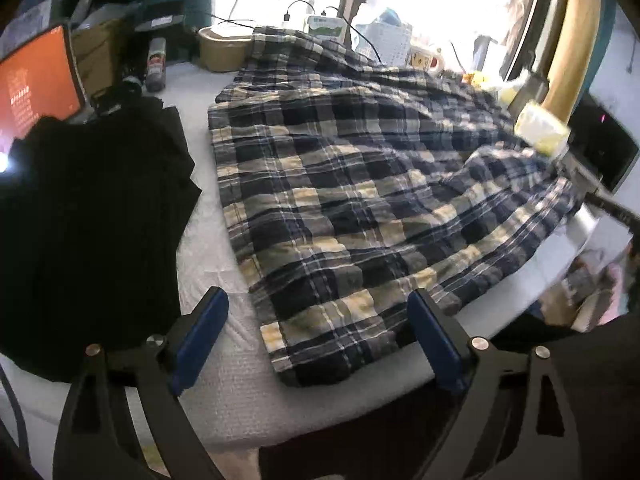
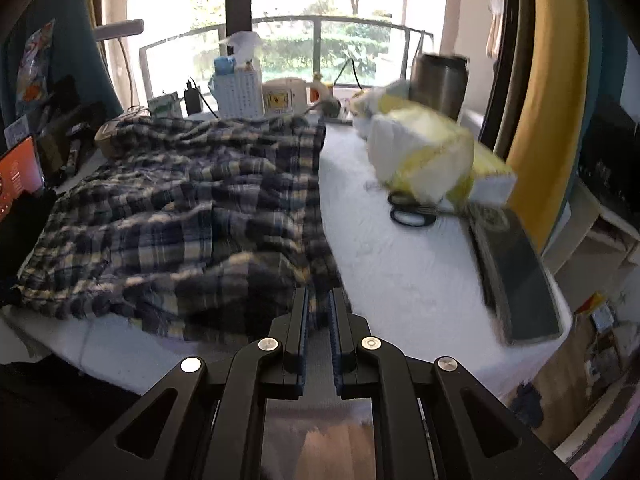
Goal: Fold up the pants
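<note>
The navy, grey and cream plaid pants (image 1: 360, 184) lie spread and wrinkled on the white-covered table (image 1: 224, 400). My left gripper (image 1: 320, 336) is open, its blue-padded jaws straddling the near hem corner of the pants, just above the cloth. In the right wrist view the pants (image 2: 180, 208) cover the left half of the table (image 2: 400, 272). My right gripper (image 2: 319, 312) is shut on the near right edge of the pants, with cloth between the pads. The right gripper's arm (image 1: 600, 196) shows at the right in the left wrist view.
A black garment (image 1: 92, 220) lies left of the pants, beside an orange screen (image 1: 36, 88). White and yellow packs (image 2: 428, 152), scissors (image 2: 412, 212) and a dark tablet (image 2: 516, 272) lie on the right. Boxes, a mug and a metal cup (image 2: 440, 80) line the window side.
</note>
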`<action>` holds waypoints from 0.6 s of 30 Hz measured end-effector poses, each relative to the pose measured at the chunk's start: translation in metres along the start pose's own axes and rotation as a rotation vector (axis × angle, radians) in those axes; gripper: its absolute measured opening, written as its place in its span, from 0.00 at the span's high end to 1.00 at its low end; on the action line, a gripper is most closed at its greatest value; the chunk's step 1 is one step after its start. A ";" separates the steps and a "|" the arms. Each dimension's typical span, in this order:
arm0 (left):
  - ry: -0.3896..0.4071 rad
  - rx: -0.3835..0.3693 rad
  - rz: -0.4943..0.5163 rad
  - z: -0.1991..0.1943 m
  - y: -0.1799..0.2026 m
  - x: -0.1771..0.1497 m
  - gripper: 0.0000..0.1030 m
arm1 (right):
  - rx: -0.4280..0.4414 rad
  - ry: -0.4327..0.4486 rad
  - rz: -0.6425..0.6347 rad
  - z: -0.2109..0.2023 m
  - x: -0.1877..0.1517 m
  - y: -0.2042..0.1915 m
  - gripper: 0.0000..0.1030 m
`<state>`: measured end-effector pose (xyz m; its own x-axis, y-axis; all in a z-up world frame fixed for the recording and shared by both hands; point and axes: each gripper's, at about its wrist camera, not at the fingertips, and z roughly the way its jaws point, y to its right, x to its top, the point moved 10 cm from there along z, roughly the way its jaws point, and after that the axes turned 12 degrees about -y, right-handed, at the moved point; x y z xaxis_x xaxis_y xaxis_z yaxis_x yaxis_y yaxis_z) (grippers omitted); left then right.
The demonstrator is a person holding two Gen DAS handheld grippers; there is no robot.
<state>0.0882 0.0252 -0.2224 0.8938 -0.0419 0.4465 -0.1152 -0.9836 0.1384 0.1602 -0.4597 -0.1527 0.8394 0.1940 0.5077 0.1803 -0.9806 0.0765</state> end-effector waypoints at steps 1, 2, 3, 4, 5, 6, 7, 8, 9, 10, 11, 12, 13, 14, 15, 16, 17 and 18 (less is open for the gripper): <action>0.005 0.013 0.013 0.001 0.001 0.000 0.12 | 0.013 0.002 0.009 0.002 -0.001 0.000 0.90; 0.010 0.025 0.022 0.002 0.002 0.000 0.13 | 0.028 0.003 0.021 0.004 -0.002 0.001 0.90; 0.016 0.047 0.028 0.004 0.001 0.000 0.13 | 0.035 0.003 0.031 0.006 -0.003 0.003 0.90; 0.022 0.062 0.029 0.005 0.002 0.001 0.14 | 0.041 0.002 0.051 0.008 -0.003 0.007 0.79; 0.031 0.093 0.035 0.006 0.002 0.002 0.18 | 0.046 0.003 0.066 0.010 -0.003 0.010 0.51; 0.043 0.117 0.047 0.006 0.004 0.002 0.21 | 0.059 0.005 0.083 0.013 -0.004 0.013 0.35; 0.059 0.112 0.050 0.005 0.006 0.003 0.28 | 0.078 0.011 0.098 0.014 -0.005 0.016 0.22; 0.081 0.117 0.044 0.005 0.008 0.004 0.34 | 0.102 0.018 0.110 0.016 -0.006 0.017 0.22; 0.095 0.120 0.040 0.004 0.008 0.005 0.40 | 0.128 0.011 0.111 0.020 -0.007 0.014 0.22; 0.118 0.124 0.034 0.004 0.011 0.006 0.51 | 0.146 0.005 0.105 0.023 -0.008 0.012 0.22; 0.125 0.121 0.037 0.003 0.014 0.007 0.69 | 0.148 0.006 0.094 0.027 -0.009 0.010 0.28; 0.122 0.105 0.042 0.003 0.018 0.007 0.79 | 0.142 0.006 0.091 0.031 -0.009 0.009 0.35; 0.113 0.093 0.047 0.004 0.021 0.009 0.96 | 0.142 0.001 0.092 0.035 -0.009 0.008 0.47; 0.107 0.087 0.045 0.003 0.022 0.010 0.96 | 0.150 -0.006 0.092 0.040 -0.009 0.005 0.59; 0.108 0.082 0.038 0.001 0.021 0.011 0.96 | 0.151 -0.003 0.089 0.041 -0.007 0.003 0.66; 0.116 0.062 0.015 -0.004 0.017 0.014 0.96 | 0.147 0.004 0.082 0.041 -0.004 0.000 0.76; 0.123 0.047 -0.009 -0.009 0.014 0.017 0.96 | 0.143 0.009 0.072 0.039 -0.001 -0.003 0.78; 0.134 0.023 -0.039 -0.015 0.008 0.021 0.96 | 0.134 0.023 0.064 0.035 0.003 -0.005 0.79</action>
<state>0.0991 0.0191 -0.1983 0.8310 0.0185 0.5559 -0.0702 -0.9880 0.1378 0.1795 -0.4528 -0.1813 0.8394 0.1294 0.5279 0.1952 -0.9782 -0.0706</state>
